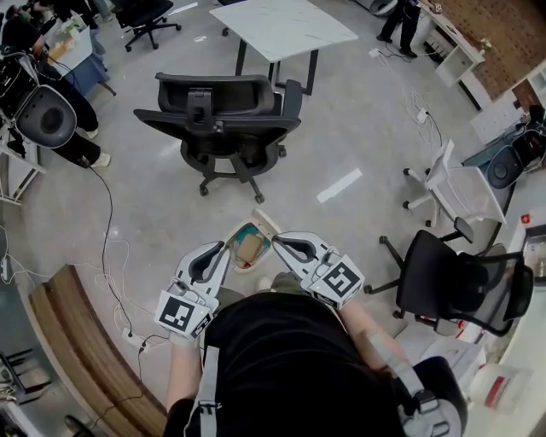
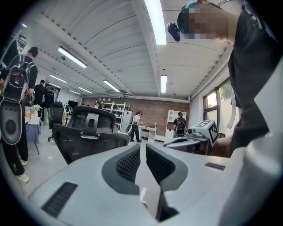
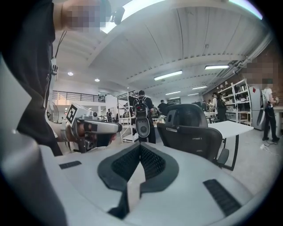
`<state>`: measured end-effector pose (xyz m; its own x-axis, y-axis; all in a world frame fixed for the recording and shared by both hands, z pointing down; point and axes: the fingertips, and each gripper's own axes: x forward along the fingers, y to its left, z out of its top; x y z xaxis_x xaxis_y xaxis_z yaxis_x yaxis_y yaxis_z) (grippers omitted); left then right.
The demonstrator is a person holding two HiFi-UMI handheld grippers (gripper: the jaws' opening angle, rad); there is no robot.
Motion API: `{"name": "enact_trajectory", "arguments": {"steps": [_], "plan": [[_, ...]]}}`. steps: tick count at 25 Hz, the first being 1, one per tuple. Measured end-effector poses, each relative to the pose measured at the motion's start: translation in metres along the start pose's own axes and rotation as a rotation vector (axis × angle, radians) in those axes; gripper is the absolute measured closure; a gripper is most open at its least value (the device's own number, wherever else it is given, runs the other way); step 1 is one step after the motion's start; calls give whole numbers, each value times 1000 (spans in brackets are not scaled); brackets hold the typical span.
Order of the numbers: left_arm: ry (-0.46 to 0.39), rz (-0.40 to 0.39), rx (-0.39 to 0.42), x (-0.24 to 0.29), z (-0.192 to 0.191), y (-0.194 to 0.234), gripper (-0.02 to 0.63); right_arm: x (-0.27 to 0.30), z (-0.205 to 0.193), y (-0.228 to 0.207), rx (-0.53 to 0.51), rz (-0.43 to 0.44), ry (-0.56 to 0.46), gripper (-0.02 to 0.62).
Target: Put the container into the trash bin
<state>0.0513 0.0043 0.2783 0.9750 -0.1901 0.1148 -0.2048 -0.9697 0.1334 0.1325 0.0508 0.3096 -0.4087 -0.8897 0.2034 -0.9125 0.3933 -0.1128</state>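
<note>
Black tee [image 1: 281, 358]; L gripper [image 1: 223, 249], R gripper [image 1: 279, 241] white-grey, black pads [image 2: 130, 163], b/w marker cubes [image 1: 183, 313].

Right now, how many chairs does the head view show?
4: a black chair ahead, a second black chair top left, a white chair at right, a third black chair lower right. More may be hidden.

Brown container [image 1: 249, 248] inside open trash bin [image 1: 243, 265]

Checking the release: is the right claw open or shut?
Shut: in the right gripper view the right claw's pads meet, with nothing between them.
</note>
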Motion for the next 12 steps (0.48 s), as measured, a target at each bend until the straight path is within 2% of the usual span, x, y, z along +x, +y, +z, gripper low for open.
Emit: {"name": "enact_trajectory", "arguments": {"steps": [12], "plan": [[-10,27,-15,-9,0,9,578,11,0,5,-23,20,-5,580]]}}
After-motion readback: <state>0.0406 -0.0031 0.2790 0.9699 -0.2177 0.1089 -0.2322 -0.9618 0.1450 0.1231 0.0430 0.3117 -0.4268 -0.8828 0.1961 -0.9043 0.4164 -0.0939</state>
